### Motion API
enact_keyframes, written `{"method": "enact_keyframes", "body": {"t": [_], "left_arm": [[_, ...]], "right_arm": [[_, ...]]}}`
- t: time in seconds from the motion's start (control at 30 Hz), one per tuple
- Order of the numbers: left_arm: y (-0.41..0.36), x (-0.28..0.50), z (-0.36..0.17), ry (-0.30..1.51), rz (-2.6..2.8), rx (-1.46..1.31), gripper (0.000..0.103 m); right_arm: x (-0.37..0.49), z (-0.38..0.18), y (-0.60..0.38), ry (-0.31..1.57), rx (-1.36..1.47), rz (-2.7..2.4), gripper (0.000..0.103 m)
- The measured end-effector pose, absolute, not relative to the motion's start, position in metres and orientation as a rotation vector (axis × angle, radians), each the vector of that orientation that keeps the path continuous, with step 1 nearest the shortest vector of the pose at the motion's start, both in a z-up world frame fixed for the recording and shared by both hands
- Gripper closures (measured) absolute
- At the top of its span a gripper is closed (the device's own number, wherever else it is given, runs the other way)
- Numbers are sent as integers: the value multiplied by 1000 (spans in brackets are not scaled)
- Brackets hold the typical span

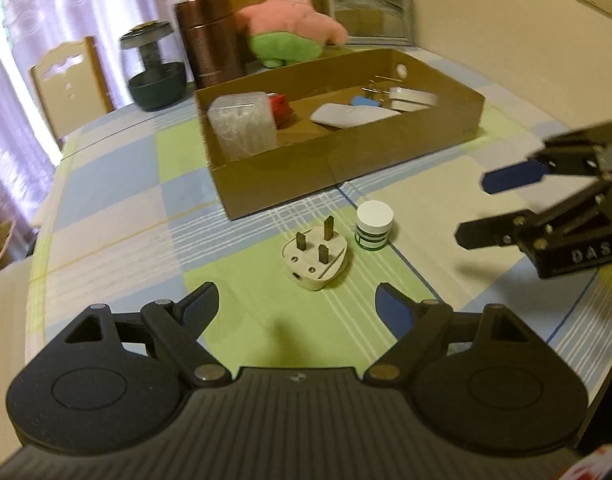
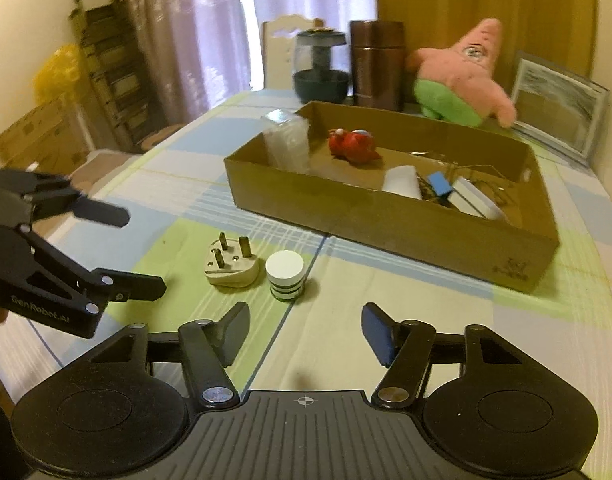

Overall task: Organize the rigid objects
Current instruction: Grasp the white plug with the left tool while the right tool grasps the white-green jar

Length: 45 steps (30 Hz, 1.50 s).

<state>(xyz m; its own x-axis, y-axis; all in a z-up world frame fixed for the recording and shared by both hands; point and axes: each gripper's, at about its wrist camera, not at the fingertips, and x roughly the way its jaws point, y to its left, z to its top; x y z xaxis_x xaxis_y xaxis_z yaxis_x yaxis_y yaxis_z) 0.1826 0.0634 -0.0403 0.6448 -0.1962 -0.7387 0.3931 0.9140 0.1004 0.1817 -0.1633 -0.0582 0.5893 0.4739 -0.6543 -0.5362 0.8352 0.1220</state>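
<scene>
A cream three-pin plug (image 1: 314, 262) (image 2: 230, 266) lies pins-up on the checked tablecloth. Beside it stands a small white-capped jar with green stripes (image 1: 373, 226) (image 2: 285, 276). Behind both sits an open cardboard box (image 1: 345, 168) (image 2: 385, 224) holding a clear plastic tub (image 1: 244, 124), a red toy (image 2: 351, 144), a white block, a blue piece and wire clips. My left gripper (image 1: 296, 296) (image 2: 142, 250) is open, just short of the plug, with nothing between its fingers. My right gripper (image 2: 306, 316) (image 1: 477, 210) is open too, a little short of the jar and empty.
Past the box stand a pink star plush (image 1: 292, 24), a brown cylinder (image 1: 210, 38), a dark glass-topped pot (image 1: 154, 68) and a framed picture (image 1: 367, 10). A wooden chair (image 1: 70, 76) is at the far table edge. The table drops off at the left.
</scene>
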Motion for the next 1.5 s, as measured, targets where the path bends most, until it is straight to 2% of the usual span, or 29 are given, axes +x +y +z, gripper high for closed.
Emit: {"method": "enact_keyframes", "body": {"t": [0.23, 1.0, 1.2, 1.5], "left_arm": [[65, 199, -54, 795, -455, 312, 25], [63, 251, -86, 803, -769, 426, 29], [64, 263, -89, 804, -816, 440, 35], [63, 273, -91, 812, -875, 462, 46]], "right_arm": [[203, -73, -155, 720, -188, 697, 52], [253, -105, -132, 683, -407, 1008, 55], [262, -108, -129, 687, -425, 1046, 61], [267, -111, -128, 692, -423, 1067, 76]]}}
